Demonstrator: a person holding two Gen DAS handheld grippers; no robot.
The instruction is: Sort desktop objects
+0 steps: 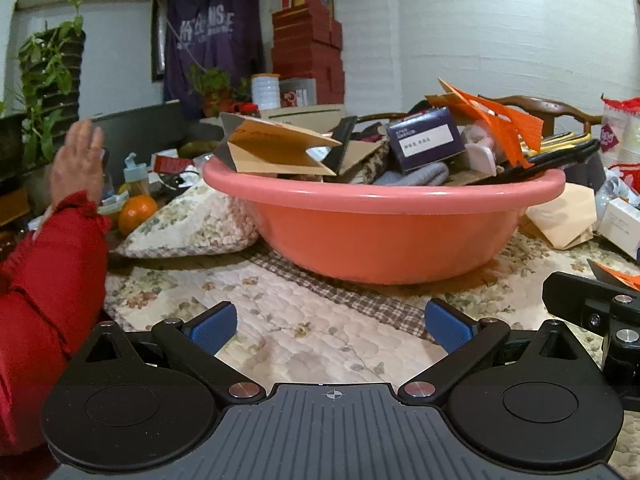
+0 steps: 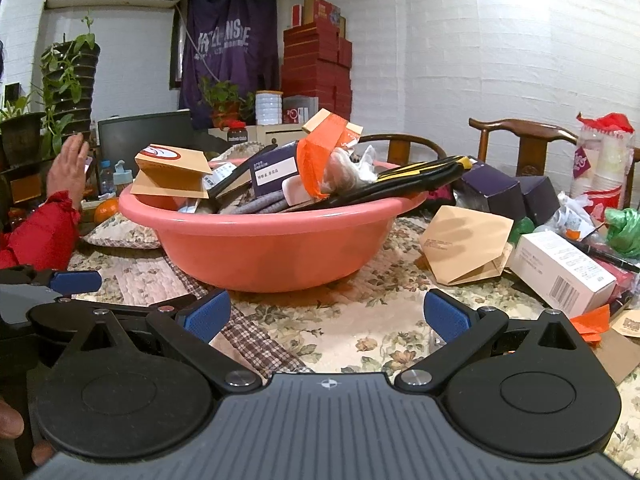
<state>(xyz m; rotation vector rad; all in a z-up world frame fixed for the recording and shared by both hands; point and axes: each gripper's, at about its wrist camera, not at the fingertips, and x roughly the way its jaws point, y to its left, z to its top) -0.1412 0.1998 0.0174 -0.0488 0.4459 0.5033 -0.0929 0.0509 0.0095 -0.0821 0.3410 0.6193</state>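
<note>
The pink basin at mid-table is already heaped with boxes, envelopes and a black bag. A white carton, a tan envelope and dark boxes remain out on its right. The left gripper and right gripper both gape wide, empty.

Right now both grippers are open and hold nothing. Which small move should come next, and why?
Probably move the right gripper forward and right toward the white box. It lies loose on the quilted cloth, outside the already heaped pink basin, and close to that gripper. The left gripper has only bare cloth before it.
</note>
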